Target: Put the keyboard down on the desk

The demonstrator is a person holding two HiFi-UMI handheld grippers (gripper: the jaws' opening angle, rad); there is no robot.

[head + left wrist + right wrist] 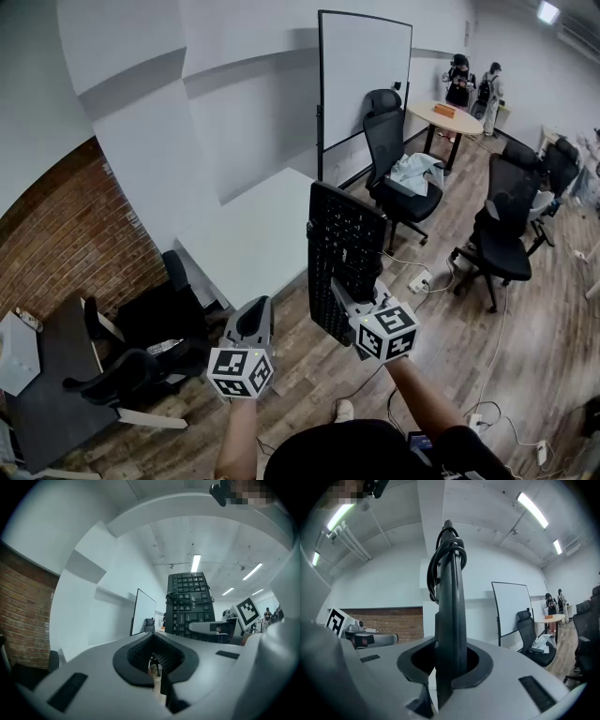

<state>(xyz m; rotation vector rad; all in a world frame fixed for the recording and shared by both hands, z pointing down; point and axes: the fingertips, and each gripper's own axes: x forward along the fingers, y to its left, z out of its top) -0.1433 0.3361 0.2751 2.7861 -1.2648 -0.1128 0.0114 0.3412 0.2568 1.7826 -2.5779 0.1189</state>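
A black keyboard (343,253) stands on edge in the air above the wooden floor, just right of the white desk (248,239). My right gripper (349,302) is shut on its lower end. In the right gripper view the keyboard (450,616) runs edge-on up from the jaws of the right gripper (445,670), with its coiled cable (446,555) wrapped near the top. My left gripper (255,317) hangs lower left of the keyboard, apart from it. Its jaws are shut with nothing between them. In the left gripper view, the left gripper (157,667) faces the keyboard's (190,604) key side.
A whiteboard (361,75) stands behind the desk. Black office chairs (398,159) (506,225) sit to the right, and another (141,347) at lower left by a brick wall (66,244). Two people (473,84) stand by a round table (445,117). Cables and a power strip (417,281) lie on the floor.
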